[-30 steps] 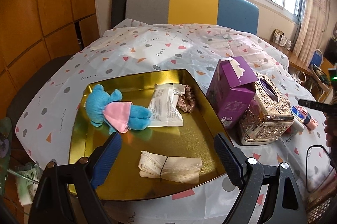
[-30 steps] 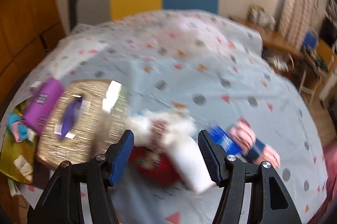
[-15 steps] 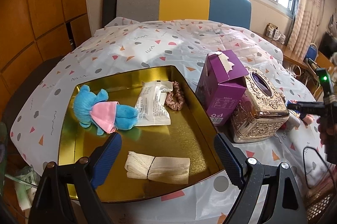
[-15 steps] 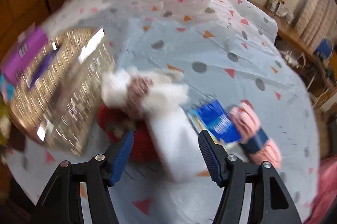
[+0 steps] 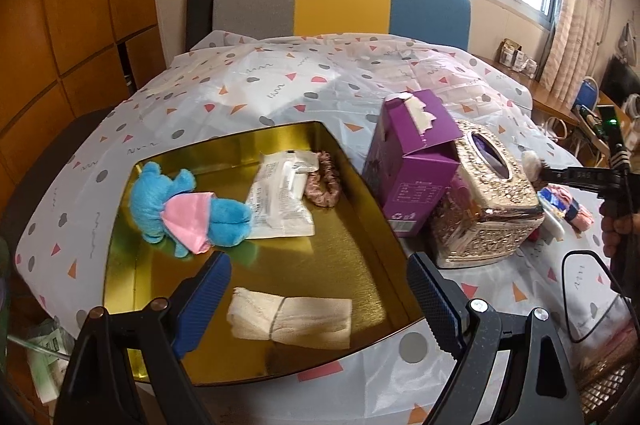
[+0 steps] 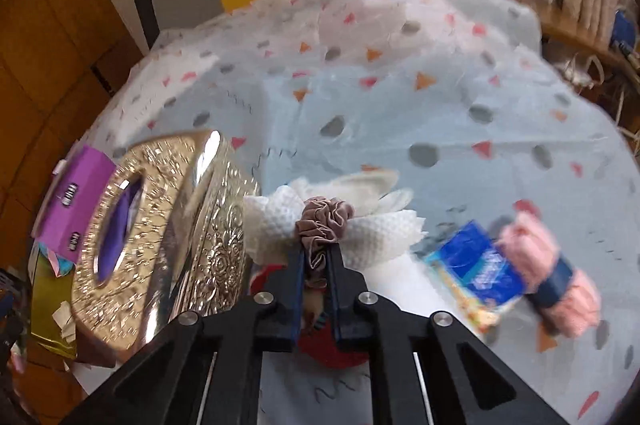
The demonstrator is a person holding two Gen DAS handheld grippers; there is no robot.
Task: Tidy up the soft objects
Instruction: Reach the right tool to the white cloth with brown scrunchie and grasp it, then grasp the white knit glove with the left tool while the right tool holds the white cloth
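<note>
A gold tray holds a blue plush toy, a white packet, a pink scrunchie and a folded beige cloth. My left gripper is open above the tray's front part. My right gripper is shut on a mauve scrunchie that wraps a white cloth bundle, beside the gold tissue box. A red soft thing lies under the fingers, mostly hidden. A pink rolled cloth and a blue packet lie to the right.
A purple carton and the ornate tissue box stand right of the tray. A patterned tablecloth covers the table. A colour-block chair back stands behind. A black cable lies at right.
My right gripper has moved in from open and closed on the mauve scrunchie around the white bundle. The left gripper has drawn back and risen slightly, still open.
</note>
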